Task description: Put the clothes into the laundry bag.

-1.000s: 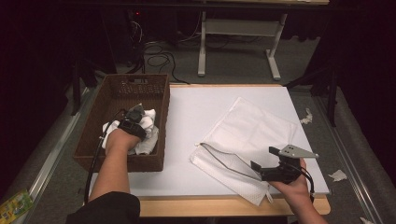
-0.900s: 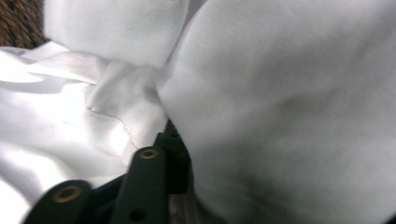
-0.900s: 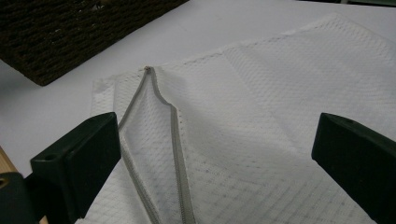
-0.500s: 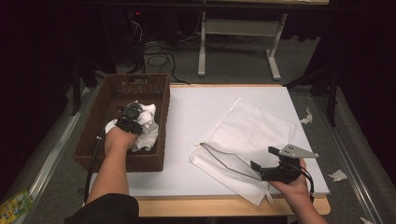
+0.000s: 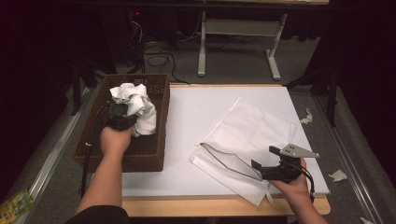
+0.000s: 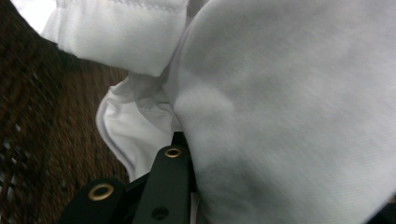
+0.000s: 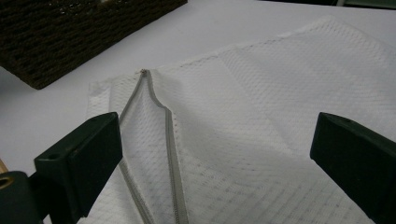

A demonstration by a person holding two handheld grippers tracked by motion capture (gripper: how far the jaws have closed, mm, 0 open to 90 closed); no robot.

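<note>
Since a second ago the left gripper has lifted a bunched white cloth up out of the basket, so the bundle now hangs above the basket's far half instead of lying on its floor. The right gripper has kept its place at the near edge of the mesh bag.

In the left gripper view the black jaws are closed on a fold of the cloth, which drapes over and past them. In the right gripper view the jaws stand wide apart, holding nothing, with the bag's unzipped mouth just ahead between them.

The step in hand looks like carrying the cloth across to the bag. To do it well, I judge the cloth should clear the basket rim before it swings right, since its loose tail hangs low and could snag on the weave. The right gripper would do best to pinch the upper lip beside the zipper and raise it, so the mouth gapes.

The cloth is soft, smooth fabric with stitched hems, limp and crumpled. The bag is a flat white net with a fine dimpled weave and a grey zipper. The basket is dark brown, rectangular, stiff and coarsely woven. The table is flat and white.
</note>
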